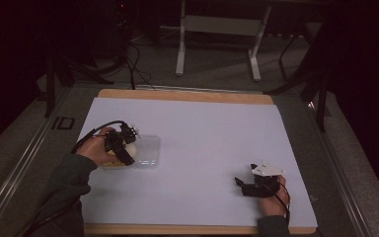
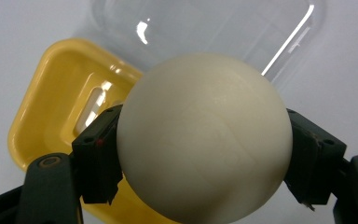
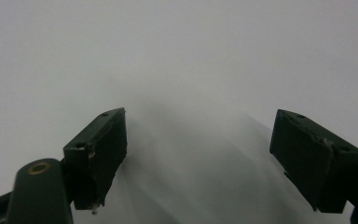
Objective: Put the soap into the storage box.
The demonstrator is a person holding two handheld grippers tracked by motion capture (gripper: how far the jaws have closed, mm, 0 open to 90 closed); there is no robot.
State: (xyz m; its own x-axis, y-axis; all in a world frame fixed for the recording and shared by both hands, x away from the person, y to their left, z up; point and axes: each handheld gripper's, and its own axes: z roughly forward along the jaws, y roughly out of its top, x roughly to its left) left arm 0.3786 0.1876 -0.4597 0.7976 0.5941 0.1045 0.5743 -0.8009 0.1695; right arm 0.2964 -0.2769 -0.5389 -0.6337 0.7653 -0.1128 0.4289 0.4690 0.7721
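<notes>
A cream-white ball [image 2: 205, 135] is clamped between the jaws of my left gripper [image 2: 205, 163], which is shut on it. Below and behind the ball lies a yellow tray [image 2: 51, 107], and beyond that a clear plastic lid or container [image 2: 223, 28]. In the high view my left gripper [image 1: 123, 145] holds the ball [image 1: 130, 147] over the yellow tray [image 1: 109, 164] at the left of the white sheet, with the clear container [image 1: 148, 150] beside it. My right gripper [image 1: 244, 186] rests low at the front right; its jaws [image 3: 200, 158] stand open over bare white surface.
A white sheet [image 1: 202, 148] covers a wooden board [image 1: 177, 94] on the table. Metal rails run along the table's left and right sides. Beyond the far edge stand a white table frame [image 1: 217, 39] and loose cables [image 1: 133, 64] on the floor.
</notes>
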